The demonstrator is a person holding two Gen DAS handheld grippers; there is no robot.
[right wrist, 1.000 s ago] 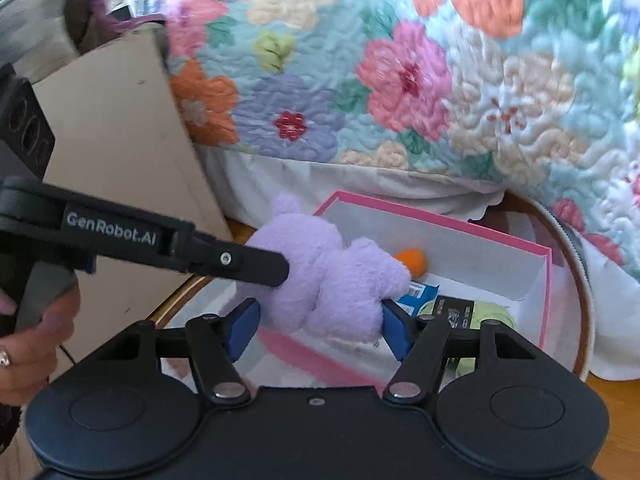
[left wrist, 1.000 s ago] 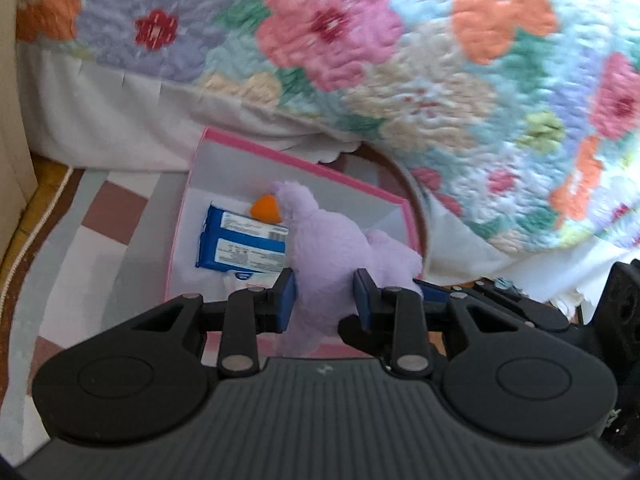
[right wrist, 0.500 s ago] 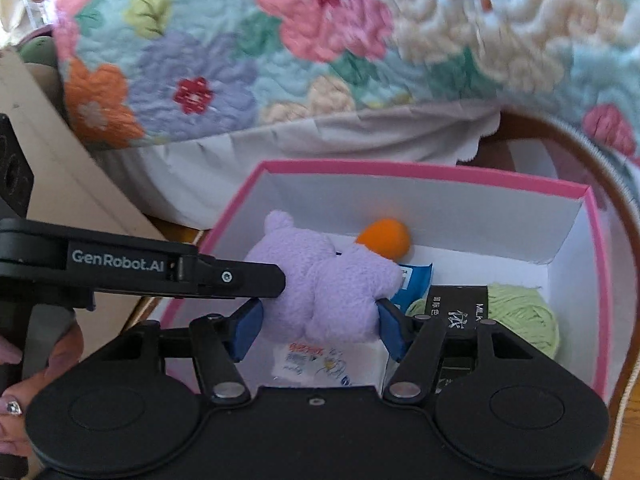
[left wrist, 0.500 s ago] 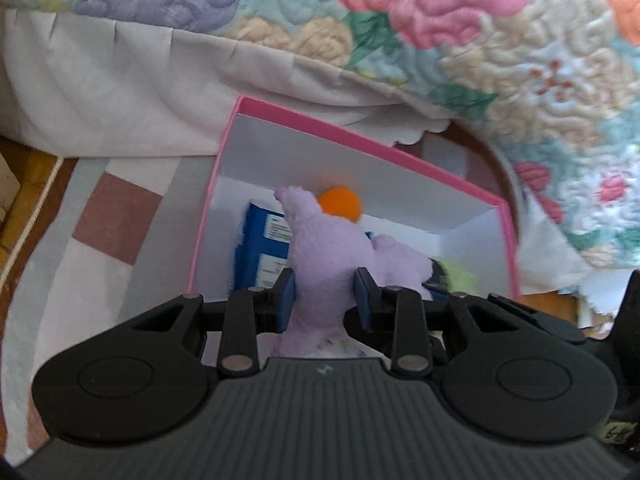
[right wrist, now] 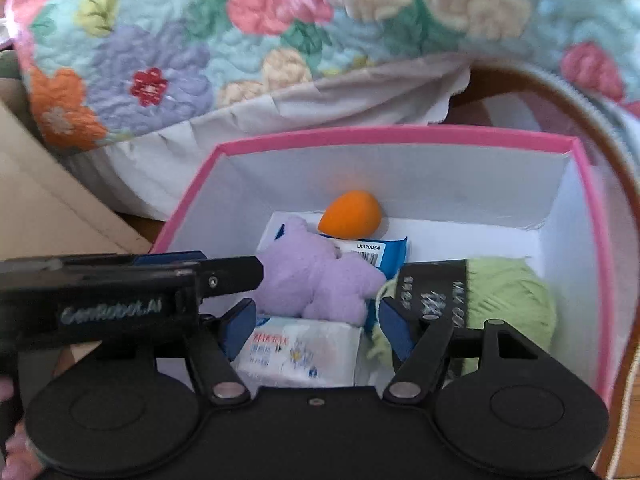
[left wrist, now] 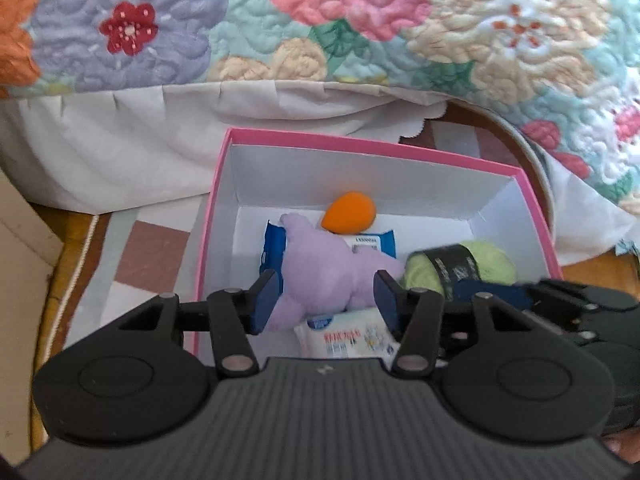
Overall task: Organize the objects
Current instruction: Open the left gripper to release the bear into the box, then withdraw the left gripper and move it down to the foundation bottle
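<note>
A purple plush toy lies inside the pink box, on a blue packet and a white tissue pack. My left gripper is open, its pads on either side of the plush with small gaps. My right gripper is open just above the tissue pack, with the plush lying free beyond its pads. The left gripper's arm crosses the right wrist view at the left.
An orange egg-shaped sponge and a green yarn ball with a black label also lie in the box. A floral quilt hangs behind. A patterned rug lies left, and a beige board stands there.
Both grippers lowered the plush into the box and opened. The plush now rests on the packets, no longer held.
</note>
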